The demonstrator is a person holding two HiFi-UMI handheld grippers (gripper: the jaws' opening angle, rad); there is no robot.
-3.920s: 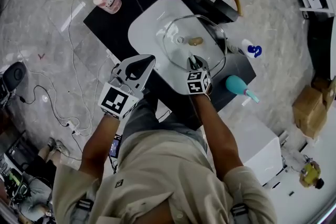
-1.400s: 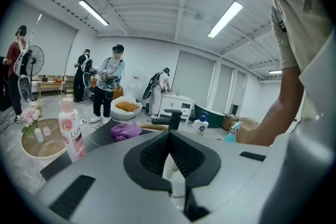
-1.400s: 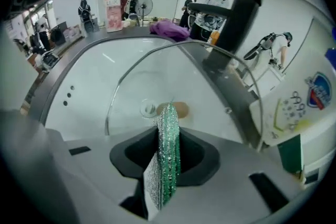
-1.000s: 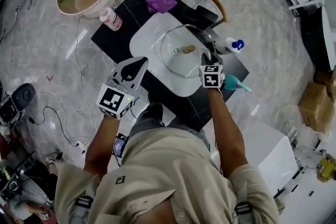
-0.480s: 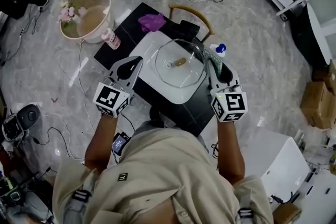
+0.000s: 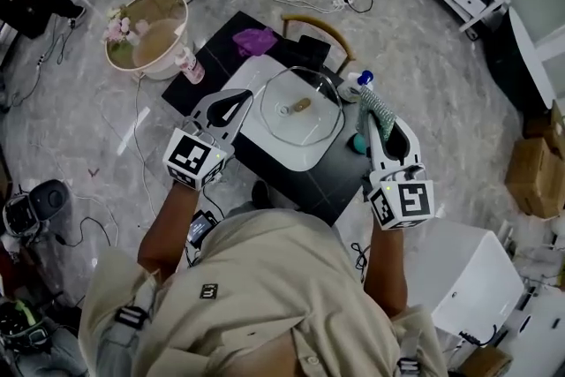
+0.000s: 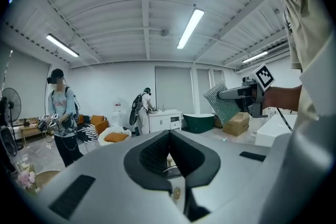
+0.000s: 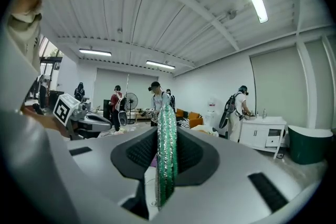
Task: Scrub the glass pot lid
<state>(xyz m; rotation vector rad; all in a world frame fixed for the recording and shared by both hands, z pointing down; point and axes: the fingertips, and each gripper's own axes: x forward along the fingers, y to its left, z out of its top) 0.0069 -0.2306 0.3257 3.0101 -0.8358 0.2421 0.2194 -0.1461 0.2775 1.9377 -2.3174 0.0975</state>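
The glass pot lid (image 6: 305, 126) lies on a white tray (image 6: 258, 135) on the black table (image 6: 309, 179), with a small brown bit near its knob. My right gripper (image 6: 380, 128) is held up to the right of the lid, off the table, shut on a green scrub pad (image 6: 374, 106). In the right gripper view the scrub pad (image 8: 167, 149) stands edge-on between the jaws of the right gripper (image 8: 168, 139). My left gripper (image 6: 244, 95) hovers at the tray's left edge, shut with nothing in it; the left gripper (image 7: 169, 132) shows its pads meeting.
A spray bottle (image 6: 355, 85) and a teal object (image 6: 357, 142) sit right of the tray. A purple cloth (image 6: 254, 40) lies at the table's far end, a chair (image 6: 313, 24) behind it. A pink bottle (image 6: 187, 64) and a round table (image 6: 146, 31) stand to the left. People stand farther off.
My right gripper has lifted off the lid's right rim and drawn back to the right with the scrub pad. The left gripper stays by the tray's left edge. The head view has pulled back.
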